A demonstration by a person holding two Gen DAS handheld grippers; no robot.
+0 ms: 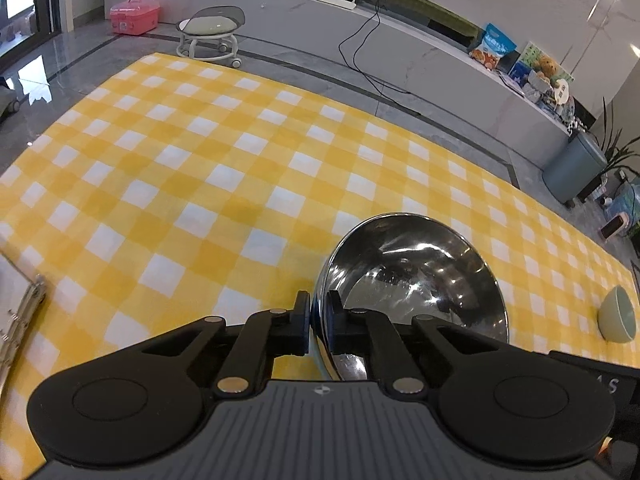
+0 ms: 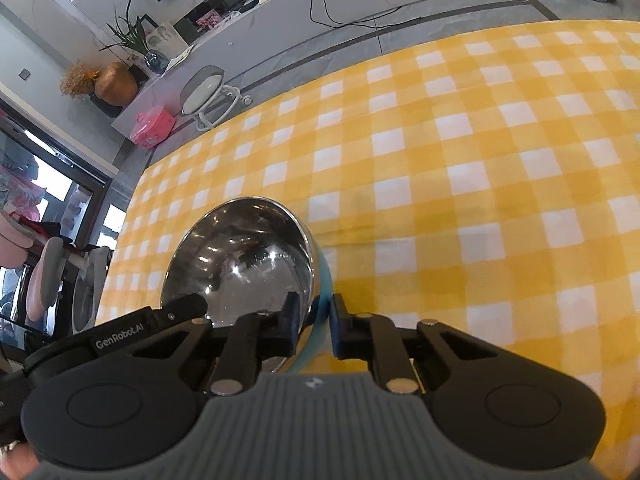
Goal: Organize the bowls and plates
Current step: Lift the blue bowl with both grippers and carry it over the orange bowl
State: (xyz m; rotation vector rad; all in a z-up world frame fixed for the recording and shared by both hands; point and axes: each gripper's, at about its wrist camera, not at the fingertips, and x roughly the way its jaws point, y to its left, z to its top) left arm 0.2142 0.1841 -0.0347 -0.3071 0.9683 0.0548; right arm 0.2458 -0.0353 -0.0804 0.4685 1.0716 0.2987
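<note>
A shiny steel bowl (image 1: 416,280) with a light blue outside is held tilted above the yellow checked tablecloth (image 1: 200,168). My left gripper (image 1: 318,312) is shut on its left rim, one finger inside and one outside. The same steel bowl (image 2: 244,256) shows in the right wrist view, where my right gripper (image 2: 314,316) is shut on its right rim. The left gripper's body (image 2: 152,326) shows at the bowl's far side. A small pale green bowl (image 1: 618,318) sits on the cloth at the right edge.
A metal rack frame (image 1: 20,320) lies at the table's left edge. Beyond the table (image 2: 480,160) are a grey floor, a small white stool (image 1: 210,36), a pink box (image 1: 134,14) and a long low cabinet with clutter.
</note>
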